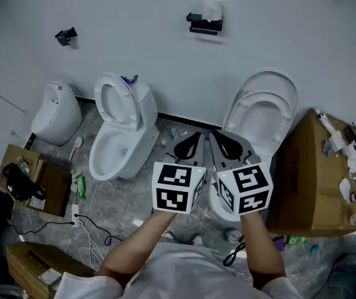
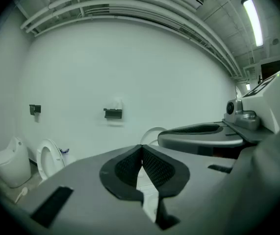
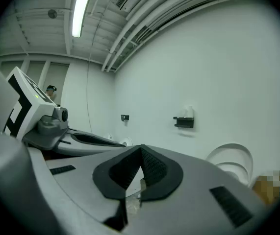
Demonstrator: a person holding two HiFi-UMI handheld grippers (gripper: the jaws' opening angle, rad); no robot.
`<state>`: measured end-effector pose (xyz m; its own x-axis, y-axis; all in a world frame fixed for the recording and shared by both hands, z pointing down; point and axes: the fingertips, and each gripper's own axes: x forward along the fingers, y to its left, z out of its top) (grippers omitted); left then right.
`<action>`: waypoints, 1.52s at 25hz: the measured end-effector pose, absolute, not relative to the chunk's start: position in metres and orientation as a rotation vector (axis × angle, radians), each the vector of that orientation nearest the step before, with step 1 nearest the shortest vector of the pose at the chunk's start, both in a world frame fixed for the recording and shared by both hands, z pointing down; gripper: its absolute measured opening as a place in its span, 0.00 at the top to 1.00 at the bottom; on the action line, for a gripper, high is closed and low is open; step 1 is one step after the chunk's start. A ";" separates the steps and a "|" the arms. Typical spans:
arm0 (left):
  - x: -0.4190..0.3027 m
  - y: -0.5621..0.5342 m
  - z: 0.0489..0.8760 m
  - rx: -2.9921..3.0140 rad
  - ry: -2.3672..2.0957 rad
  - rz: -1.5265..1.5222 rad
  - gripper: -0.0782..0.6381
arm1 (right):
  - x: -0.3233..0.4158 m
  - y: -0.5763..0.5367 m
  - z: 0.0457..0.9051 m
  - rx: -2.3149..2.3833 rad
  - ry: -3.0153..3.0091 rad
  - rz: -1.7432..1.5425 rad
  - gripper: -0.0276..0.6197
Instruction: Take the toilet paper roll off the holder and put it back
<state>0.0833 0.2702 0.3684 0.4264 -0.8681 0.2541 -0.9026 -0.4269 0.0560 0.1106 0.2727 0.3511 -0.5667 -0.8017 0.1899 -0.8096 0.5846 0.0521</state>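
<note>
The black toilet paper holder (image 1: pixel 202 25) is fixed to the white wall, with the white roll (image 1: pixel 212 9) on it. The left gripper view shows the holder (image 2: pixel 113 113) and roll (image 2: pixel 115 104) far ahead, and so does the right gripper view, holder (image 3: pixel 184 123) and roll (image 3: pixel 189 112). My left gripper (image 1: pixel 197 136) and right gripper (image 1: pixel 215 134) are held side by side, well below the holder and away from the wall. Both are shut with nothing in them; the dark pads meet at the tips of the left gripper (image 2: pixel 141 148) and the right gripper (image 3: pixel 140 148).
Two white toilets with raised lids stand on the floor, one on the left (image 1: pixel 118 129) and one behind the grippers (image 1: pixel 262 111). A smaller white fixture (image 1: pixel 56 112) is at far left. A cardboard box (image 1: pixel 308 173) is on the right. A second black bracket (image 1: pixel 66 36) hangs on the wall. Boxes (image 1: pixel 37 179) and cables (image 1: pixel 90 235) litter the left floor.
</note>
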 end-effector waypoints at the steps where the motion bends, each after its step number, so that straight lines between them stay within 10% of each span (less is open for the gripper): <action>1: 0.084 0.270 0.369 2.493 -1.565 0.283 0.88 | 0.112 0.272 0.351 1.352 -2.619 0.059 0.96; 38: 0.065 0.114 0.372 2.556 -1.447 0.262 0.88 | 0.094 0.120 0.360 1.493 -2.551 0.125 0.95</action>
